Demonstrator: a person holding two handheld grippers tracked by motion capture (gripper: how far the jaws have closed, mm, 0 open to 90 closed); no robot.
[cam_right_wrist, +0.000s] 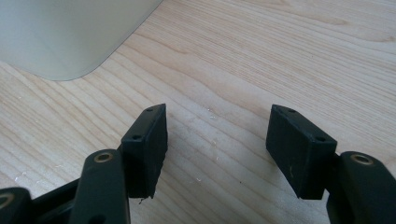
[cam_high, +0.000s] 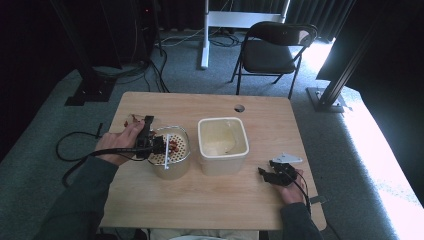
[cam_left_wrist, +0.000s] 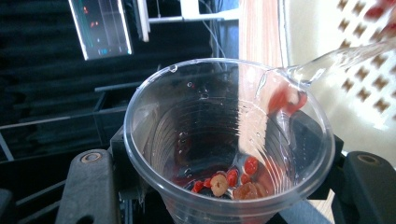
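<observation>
I've got the L gripper clamped on a clear plastic cup, jaws pressed to its ribbed sides, cup tipped on its side over the round perforated strainer. Strainer sits just left of the cream square tub, which I'll use as ref. Cup wall is thin, see-through, w/ droplets inside; a few red and tan bits sit in the low part of it, liquid streaming off the lip. Strainer is cream w/ rows of small slots, a white bar across its top and red bits in it, resting in a metal-rimmed bowl.

R gripper is near the tub's front right corner, low over the light wood-grain table, jaws wide apart, nothing between the flat black pads. Tub is smooth, rounded corners, pale contents inside; can't tell what.

Small red scraps lie on the table far left of the tub, behind my L hand.
</observation>
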